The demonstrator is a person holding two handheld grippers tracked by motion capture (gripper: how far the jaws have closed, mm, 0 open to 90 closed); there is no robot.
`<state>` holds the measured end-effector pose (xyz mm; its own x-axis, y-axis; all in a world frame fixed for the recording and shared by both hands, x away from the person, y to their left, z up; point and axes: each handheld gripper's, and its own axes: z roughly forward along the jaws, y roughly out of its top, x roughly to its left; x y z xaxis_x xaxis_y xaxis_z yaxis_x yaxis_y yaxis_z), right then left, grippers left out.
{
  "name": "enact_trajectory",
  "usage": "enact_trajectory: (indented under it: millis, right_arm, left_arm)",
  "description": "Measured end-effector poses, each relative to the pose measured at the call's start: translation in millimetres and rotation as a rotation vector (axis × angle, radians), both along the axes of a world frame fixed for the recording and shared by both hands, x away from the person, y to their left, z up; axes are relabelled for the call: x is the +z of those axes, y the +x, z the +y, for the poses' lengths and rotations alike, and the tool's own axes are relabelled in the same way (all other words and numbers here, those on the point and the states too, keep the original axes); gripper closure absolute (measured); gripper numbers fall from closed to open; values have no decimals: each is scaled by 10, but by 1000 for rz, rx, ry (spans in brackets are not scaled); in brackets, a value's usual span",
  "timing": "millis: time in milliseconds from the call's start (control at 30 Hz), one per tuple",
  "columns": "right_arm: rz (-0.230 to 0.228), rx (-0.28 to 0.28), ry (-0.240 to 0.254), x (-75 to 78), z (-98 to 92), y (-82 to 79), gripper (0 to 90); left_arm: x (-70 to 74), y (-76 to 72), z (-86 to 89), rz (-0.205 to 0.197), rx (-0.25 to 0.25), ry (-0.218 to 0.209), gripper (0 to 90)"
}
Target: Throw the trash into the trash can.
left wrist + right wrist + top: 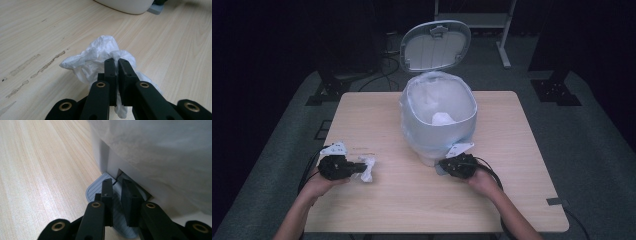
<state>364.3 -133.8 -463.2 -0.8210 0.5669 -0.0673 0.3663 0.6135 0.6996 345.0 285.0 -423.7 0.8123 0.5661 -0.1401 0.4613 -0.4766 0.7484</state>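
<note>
A crumpled white tissue (369, 168) (100, 50) hangs just above the wooden table (402, 200), pinched in my left gripper (363, 167) (117, 61), which is shut on it at the table's left front. A white pedal bin (437, 132) lined with a thin plastic bag stands mid-table, its lid (435, 45) tipped up and back. Another white wad (443, 119) lies inside it. My right gripper (443, 165) (117, 182) is shut, its jaws resting down on the bin's grey ribbed pedal (94, 188) at the base of the bin.
Scuff marks (37, 67) run across the wood left of the tissue. The bin's bag (162, 150) bulges out over the right gripper. Dark stands and cables (382, 65) sit on the floor behind the table.
</note>
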Motion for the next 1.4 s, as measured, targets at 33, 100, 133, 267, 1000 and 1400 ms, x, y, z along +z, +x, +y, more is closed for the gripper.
enact_trajectory:
  millis: [33, 100, 133, 267, 1000, 1400]
  right_arm:
    - [-1, 0, 3, -2, -3, 0, 795]
    - [-2, 0, 4, -4, -4, 0, 794]
    - [0, -4, 8, -7, -6, -3, 795]
    - [-1, -2, 12, -10, -10, -3, 795]
    - [-3, -2, 12, -11, -10, -4, 795]
    - [-3, 0, 14, -13, -12, -3, 795]
  left_arm:
    - [27, 1, 0, 6, -3, -2, 862]
    - [39, 1, -3, 5, -5, 1, 862]
    - [63, -1, -7, 12, -10, -5, 862]
    - [106, -9, -19, 12, -14, -11, 862]
    - [423, 12, -145, 21, -64, -28, 862]
    - [623, 27, -245, 15, -81, -46, 862]
